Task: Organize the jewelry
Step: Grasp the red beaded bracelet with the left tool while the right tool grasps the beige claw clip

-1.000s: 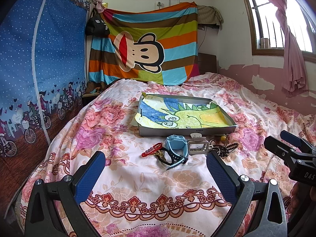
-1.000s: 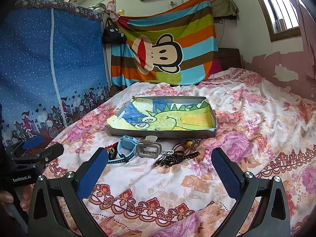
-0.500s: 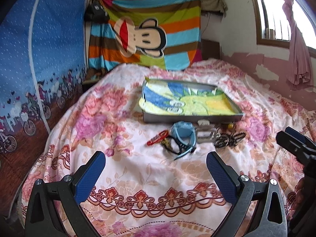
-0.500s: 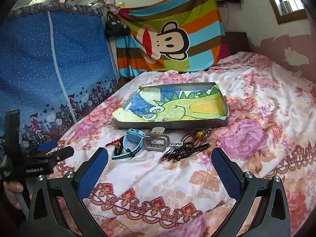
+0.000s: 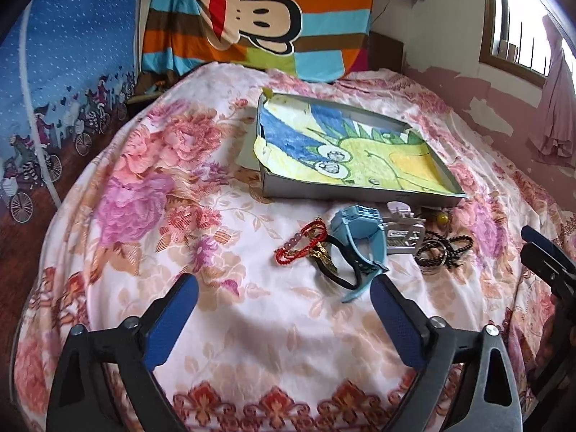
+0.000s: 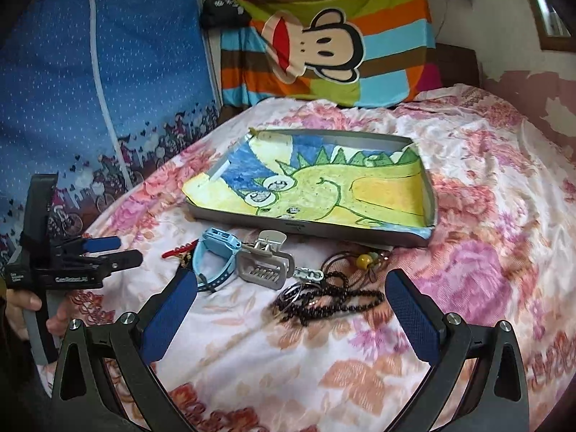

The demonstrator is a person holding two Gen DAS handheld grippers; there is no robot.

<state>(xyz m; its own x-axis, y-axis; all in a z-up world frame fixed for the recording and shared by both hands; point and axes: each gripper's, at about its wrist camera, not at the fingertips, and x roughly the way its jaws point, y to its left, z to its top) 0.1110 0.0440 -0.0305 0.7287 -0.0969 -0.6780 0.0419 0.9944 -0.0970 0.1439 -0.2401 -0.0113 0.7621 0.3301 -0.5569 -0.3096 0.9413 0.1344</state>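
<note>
A grey tray [image 5: 345, 192] [image 6: 306, 226] lined with a dinosaur drawing lies on the floral bed. In front of it lie a red bead bracelet [image 5: 300, 243], a blue watch [image 5: 356, 230] [image 6: 216, 252], a silver hair claw [image 5: 401, 234] [image 6: 264, 262], black beads [image 5: 441, 248] [image 6: 324, 298] and a corded yellow bead [image 6: 363, 260]. My left gripper [image 5: 284, 306] is open and empty just short of the bracelet and watch. My right gripper [image 6: 291, 300] is open and empty over the black beads.
A blue printed curtain [image 5: 61, 72] hangs along the bed's left side. A striped monkey blanket [image 5: 259, 18] hangs at the head. A peeling pink wall [image 5: 504, 108] and a window are on the right.
Both grippers have moved forward and down toward the jewelry pile, which now looks larger. Both stay open and empty.
</note>
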